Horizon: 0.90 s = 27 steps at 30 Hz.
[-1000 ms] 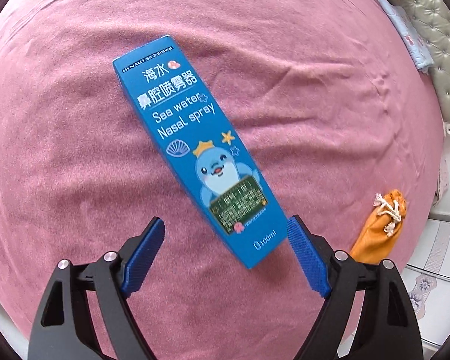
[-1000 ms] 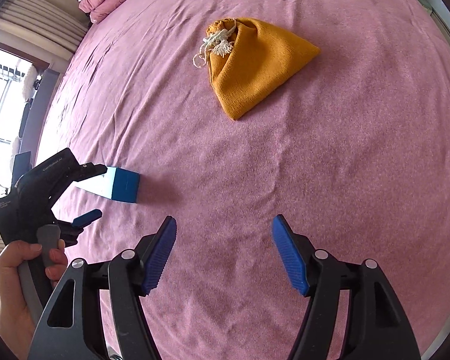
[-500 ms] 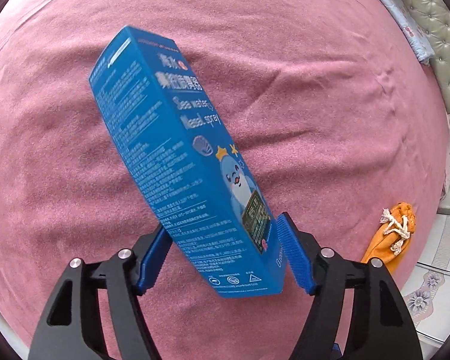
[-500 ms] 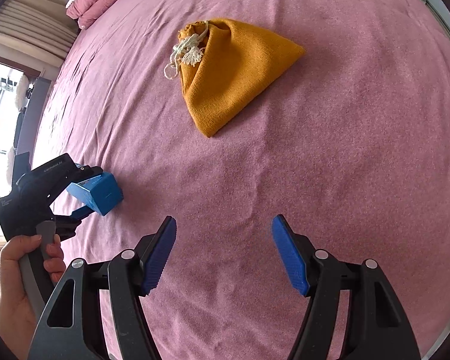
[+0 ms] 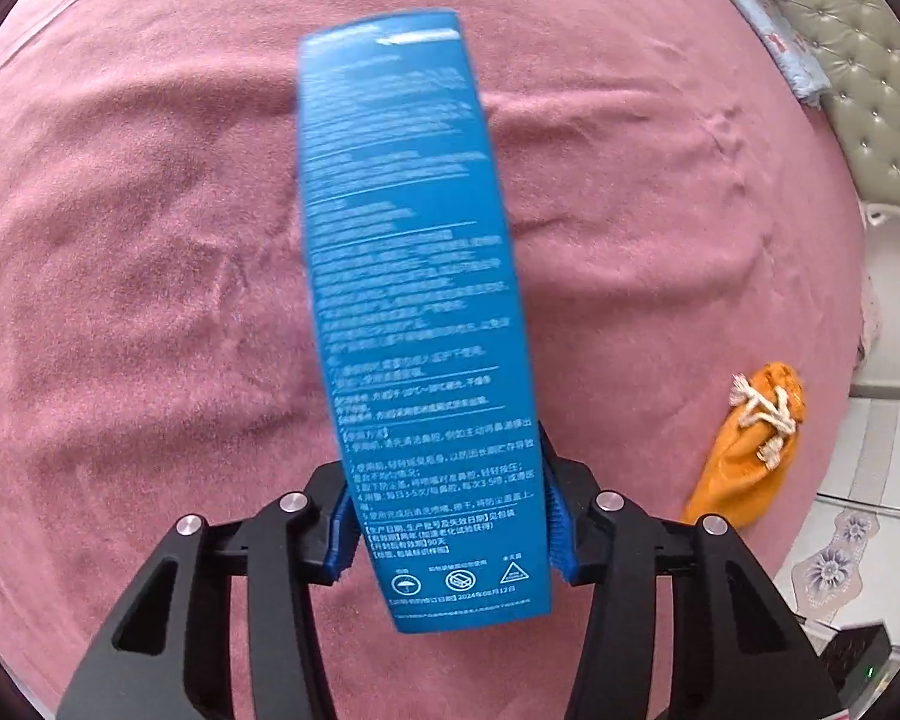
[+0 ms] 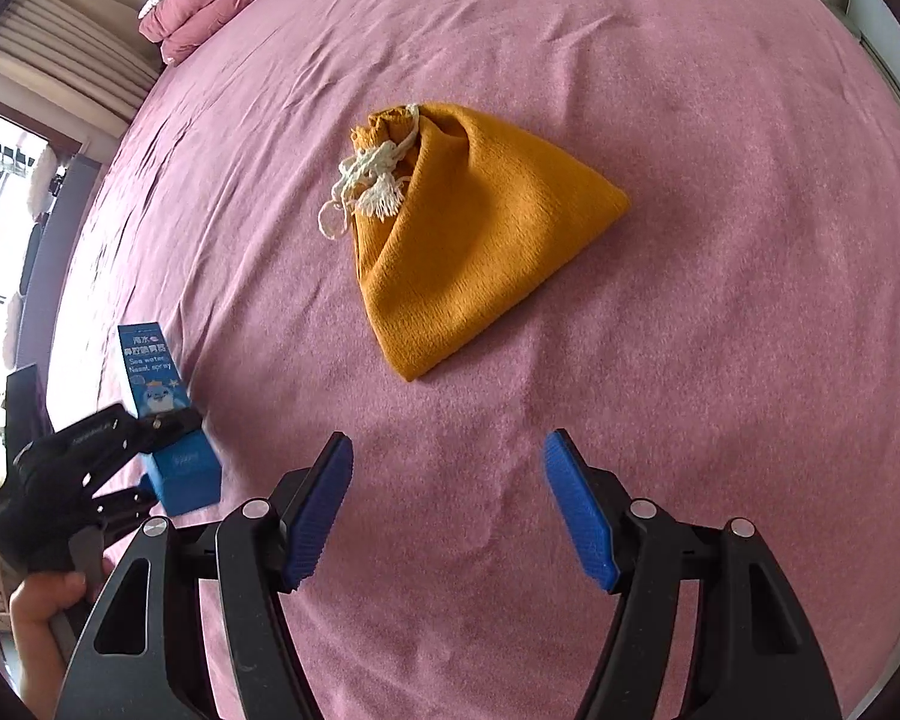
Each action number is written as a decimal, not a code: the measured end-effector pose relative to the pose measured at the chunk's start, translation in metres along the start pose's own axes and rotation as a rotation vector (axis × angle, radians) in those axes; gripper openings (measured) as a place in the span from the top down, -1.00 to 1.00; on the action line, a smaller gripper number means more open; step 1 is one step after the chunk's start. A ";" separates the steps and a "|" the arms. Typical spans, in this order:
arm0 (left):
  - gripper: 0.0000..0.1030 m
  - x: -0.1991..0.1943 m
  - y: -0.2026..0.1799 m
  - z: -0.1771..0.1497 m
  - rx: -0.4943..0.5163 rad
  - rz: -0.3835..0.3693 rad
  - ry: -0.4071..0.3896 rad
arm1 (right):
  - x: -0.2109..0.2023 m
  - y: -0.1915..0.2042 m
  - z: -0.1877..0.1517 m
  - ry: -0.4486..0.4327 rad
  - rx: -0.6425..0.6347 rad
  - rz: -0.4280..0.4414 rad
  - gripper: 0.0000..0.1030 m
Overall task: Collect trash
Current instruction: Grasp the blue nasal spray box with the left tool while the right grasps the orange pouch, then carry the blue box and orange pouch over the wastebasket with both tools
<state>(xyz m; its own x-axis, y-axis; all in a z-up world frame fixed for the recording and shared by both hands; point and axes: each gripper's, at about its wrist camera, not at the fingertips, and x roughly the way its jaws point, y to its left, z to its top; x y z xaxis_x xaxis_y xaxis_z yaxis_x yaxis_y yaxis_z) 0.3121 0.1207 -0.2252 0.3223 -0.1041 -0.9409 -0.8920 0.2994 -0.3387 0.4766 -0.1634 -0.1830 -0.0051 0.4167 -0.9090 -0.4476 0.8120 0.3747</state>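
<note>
**Nasal spray box in L tongs, R tongs empty over bed**

While the L tongs (image 5: 444, 516) are closing, I've got the blue nasal spray box (image 5: 414, 300) between their blue pads (image 5: 555, 531), near its lower end. Both pads look flush against the box sides in the L wrist view, so I read it as gripped. Box runs from about 6 o'clock up to 12 in that view, printed back panel w/ small white text facing the cam, upper part blurred. It's lifted clear of the pink bedspread (image 5: 120, 300), as far as I can tell.

From the R wrist view, same box (image 6: 168, 414) sits at approx 8 o'clock, dolphin-print front visible, w/ the L tongs (image 6: 144, 456) clamped across it and a bare hand (image 6: 42, 606) on the grip below, at 7 o'clock.

R tongs (image 6: 447, 504) stand wide, nothing between the pads, pointing down at bare bedspread (image 6: 720, 330).

Orange drawstring pouch (image 6: 474, 240) lies flat on the bed at 12 o'clock from the R tongs, well apart from them, white cord (image 6: 366, 186) bunched at its neck on the 10 o'clock side. In the L view the pouch (image 5: 750, 450) shows at 4 o'clock, near the bed edge.

Other bits: folded pink quilt (image 6: 210, 6) at 11 o'clock in the R view; tufted headboard (image 5: 858, 78) at 2 o'clock and tiled floor (image 5: 870, 510) at 4 o'clock in the L view.
</note>
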 end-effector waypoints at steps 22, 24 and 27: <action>0.11 -0.004 -0.017 -0.041 0.146 -0.104 0.096 | 0.063 0.043 0.054 0.002 0.026 -0.231 0.43; 0.11 -0.005 -0.015 -0.047 0.152 -0.108 0.105 | 0.055 0.037 0.048 -0.003 0.036 -0.203 0.60; 0.11 -0.004 -0.009 -0.058 0.161 -0.101 0.130 | 0.042 0.020 0.033 0.010 0.076 -0.128 0.67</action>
<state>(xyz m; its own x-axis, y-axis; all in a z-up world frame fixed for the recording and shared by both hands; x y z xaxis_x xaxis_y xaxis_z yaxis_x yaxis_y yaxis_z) 0.3004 0.0633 -0.2189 0.3541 -0.2596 -0.8985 -0.7922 0.4274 -0.4357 0.4970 -0.1164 -0.2082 0.0383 0.3037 -0.9520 -0.3765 0.8869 0.2678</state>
